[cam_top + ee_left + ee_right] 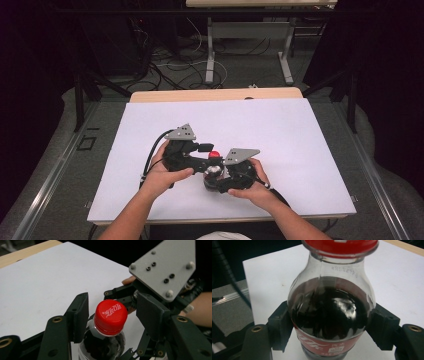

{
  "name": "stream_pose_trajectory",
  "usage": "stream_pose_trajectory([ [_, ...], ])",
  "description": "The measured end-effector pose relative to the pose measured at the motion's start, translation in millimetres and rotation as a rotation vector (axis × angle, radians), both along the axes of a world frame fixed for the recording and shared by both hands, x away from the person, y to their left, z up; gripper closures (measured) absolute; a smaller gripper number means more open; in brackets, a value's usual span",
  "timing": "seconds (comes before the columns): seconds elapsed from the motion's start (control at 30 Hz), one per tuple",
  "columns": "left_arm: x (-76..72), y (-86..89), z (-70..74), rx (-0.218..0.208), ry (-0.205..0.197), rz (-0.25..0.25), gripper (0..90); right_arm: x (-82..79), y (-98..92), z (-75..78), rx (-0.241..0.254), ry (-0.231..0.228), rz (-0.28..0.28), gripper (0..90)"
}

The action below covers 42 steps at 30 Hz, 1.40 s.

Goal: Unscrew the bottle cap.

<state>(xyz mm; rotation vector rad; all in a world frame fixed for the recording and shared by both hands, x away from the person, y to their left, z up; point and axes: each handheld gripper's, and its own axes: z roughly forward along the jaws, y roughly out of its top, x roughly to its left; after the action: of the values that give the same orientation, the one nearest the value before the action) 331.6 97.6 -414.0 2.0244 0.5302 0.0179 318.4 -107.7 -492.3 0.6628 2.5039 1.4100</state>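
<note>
This looks like a lab or test room set up for recording. A white sheet (280,130) covers a wooden tabletop (215,94) standing on grey carpet (50,190), with dark metal frame bars (78,100) at both sides. Beyond it, loose cables (170,67) sprawl over the floor around the steel legs of another table (210,50), and the surroundings are dark.

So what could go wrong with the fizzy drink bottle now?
The left gripper has its jaws on either side of the red cap but not yet touching it, so they might slip off when they close. The right gripper squeezes the bottle round its middle; if it squeezes too hard while the cap comes off, the dark drink could spurt onto the white table top.
</note>
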Motion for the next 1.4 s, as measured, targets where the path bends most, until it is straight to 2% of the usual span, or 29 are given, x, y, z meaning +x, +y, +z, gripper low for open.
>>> stream_pose_trajectory([
  [0.03,0.4,0.6,-0.9,-0.003,0.002,-0.009,46.9,-1.5,0.8,-0.3,0.01,0.013,0.0,29.5],
  [0.07,0.8,1.3,-1.2,0.003,0.0,-0.02,46.9,-1.9,1.7,-0.7,0.017,0.005,0.002,29.6],
  [0.1,1.0,1.6,-1.8,0.001,-0.005,-0.027,50.7,-2.9,2.4,-0.3,0.011,0.011,0.012,29.5],
  [0.13,1.0,1.4,-2.5,-0.003,-0.01,-0.028,50.7,-2.9,2.4,-0.3,0.011,0.011,0.012,29.5],
  [0.2,0.8,2.2,-2.8,-0.007,-0.026,-0.011,55.2,-2.5,2.9,-1.0,0.013,-0.005,0.014,29.6],
  [0.27,-0.9,1.6,-3.2,-0.02,-0.029,0.001,59.7,-2.5,2.4,-0.7,0.007,0.007,0.019,29.6],
  [0.37,-6.6,-1.7,-3.5,-0.009,-0.069,0.035,61.2,-1.9,2.2,-1.4,0.018,-0.006,0.003,29.6],
  [0.47,-10.8,-6.3,-3.1,0.0,-0.081,0.096,61.5,-2.1,1.9,-1.0,0.012,-0.004,-0.012,29.6],
  [0.57,-17.0,-13.5,-2.3,0.03,-0.1,0.178,61.6,-1.6,1.5,-1.1,0.009,0.005,-0.035,29.6],
  [0.7,-27.7,-25.7,-4.2,0.027,-0.068,0.361,61.4,-1.1,1.6,-2.2,-0.005,-0.008,-0.063,29.6],
  [0.73,-29.8,-28.3,-5.4,0.031,-0.078,0.387,61.4,-0.4,0.7,-2.1,-0.018,0.003,-0.064,29.6],
  [0.8,-32.4,-32.2,-6.5,0.039,-0.095,0.402,61.4,-0.2,1.1,-3.6,-0.014,-0.005,-0.081,29.6],
  [0.87,-30.4,-31.9,-5.3,0.038,-0.081,0.385,59.8,0.3,0.3,-4.1,-0.012,-0.004,-0.076,29.6],
  [0.9,-27.3,-29.4,-4.5,0.033,-0.08,0.344,59.8,0.3,0.3,-4.1,-0.012,-0.004,-0.076,29.6],
  [0.93,-23.8,-27.2,-4.5,0.011,-0.083,0.304,54.4,1.2,-0.4,-3.2,-0.013,-0.006,-0.067,29.6],
  [0.97,-21.0,-24.7,-3.9,-0.004,-0.071,0.277,48.4,1.2,-0.8,-2.4,-0.008,-0.002,-0.061,29.6],
  [1.07,-10.6,-14.5,-2.4,-0.042,-0.027,0.201,43.4,0.5,-1.8,-1.1,0.014,-0.001,-0.067,29.5],
  [1.17,-3.5,-6.3,-1.9,-0.061,-0.007,0.134,44.0,1.1,-2.9,-0.5,0.008,0.009,-0.055,29.5],
  [1.27,1.9,-1.1,-3.4,-0.054,0.007,0.06,45.3,1.1,-2.8,-0.9,0.005,0.01,-0.046,29.6],
  [1.4,2.8,0.8,-4.6,-0.03,-0.01,0.038,49.1,0.8,-1.7,-1.1,0.018,0.003,-0.034,29.5],
])
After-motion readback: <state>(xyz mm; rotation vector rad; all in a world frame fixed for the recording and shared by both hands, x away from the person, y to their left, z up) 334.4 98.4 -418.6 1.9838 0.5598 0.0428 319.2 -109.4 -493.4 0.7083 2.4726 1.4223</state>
